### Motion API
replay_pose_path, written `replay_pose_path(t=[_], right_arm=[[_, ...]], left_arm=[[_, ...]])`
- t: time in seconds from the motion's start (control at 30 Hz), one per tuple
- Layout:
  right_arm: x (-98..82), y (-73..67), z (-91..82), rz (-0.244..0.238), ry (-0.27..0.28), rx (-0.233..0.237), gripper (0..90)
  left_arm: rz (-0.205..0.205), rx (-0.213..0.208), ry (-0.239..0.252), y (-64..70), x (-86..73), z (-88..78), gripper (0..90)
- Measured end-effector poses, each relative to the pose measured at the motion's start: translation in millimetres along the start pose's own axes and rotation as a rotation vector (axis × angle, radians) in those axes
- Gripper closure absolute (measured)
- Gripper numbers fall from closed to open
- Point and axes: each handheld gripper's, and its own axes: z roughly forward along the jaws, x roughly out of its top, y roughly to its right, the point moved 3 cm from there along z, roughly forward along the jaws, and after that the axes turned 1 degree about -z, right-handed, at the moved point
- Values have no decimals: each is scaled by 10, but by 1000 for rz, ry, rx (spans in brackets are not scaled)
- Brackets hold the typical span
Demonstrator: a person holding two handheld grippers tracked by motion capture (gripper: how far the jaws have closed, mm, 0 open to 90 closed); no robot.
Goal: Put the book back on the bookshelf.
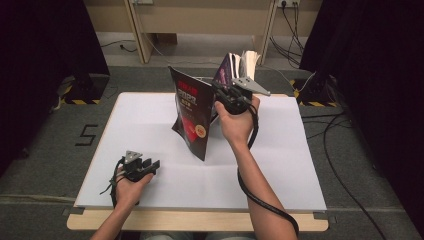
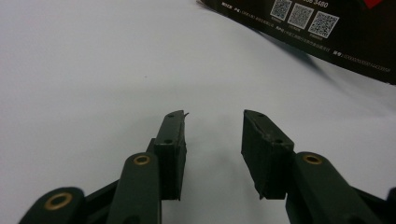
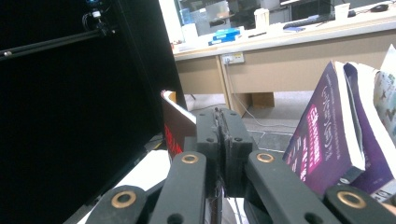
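A black book [image 1: 191,114] with red print stands tilted on the white tabletop [image 1: 140,120], with only its lower corner near the surface. My right gripper [image 1: 218,94] is shut on its upper right edge. In the right gripper view the jaws [image 3: 223,116] are pressed together and the black book [image 3: 173,125] shows just behind them on the left. My left gripper [image 1: 154,165] rests at the front left of the table, open with nothing between its jaws. In the left gripper view the gripper [image 2: 212,119] faces bare tabletop [image 2: 93,70], and the black book's edge [image 2: 303,18] with QR codes lies ahead to the right.
A purple book [image 1: 226,67] [image 3: 322,140] stands upright behind the right hand, with a pale-paged book [image 1: 248,59] beside it. Black curtains flank the table. Cables run over the floor on the right. A wooden desk stands beyond the table.
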Motion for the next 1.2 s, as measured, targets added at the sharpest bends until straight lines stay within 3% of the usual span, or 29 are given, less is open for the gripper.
replay_pose_path(t=[0.33, 1.2], right_arm=[[-49, 3, -69, -3, -13, 18, 876], [-143, 72, -205, -5, -15, 7, 871]], left_arm=[[-2, -1, 1, 9, -2, -2, 591], [4, 1, -5, 19, -4, 5, 592]])
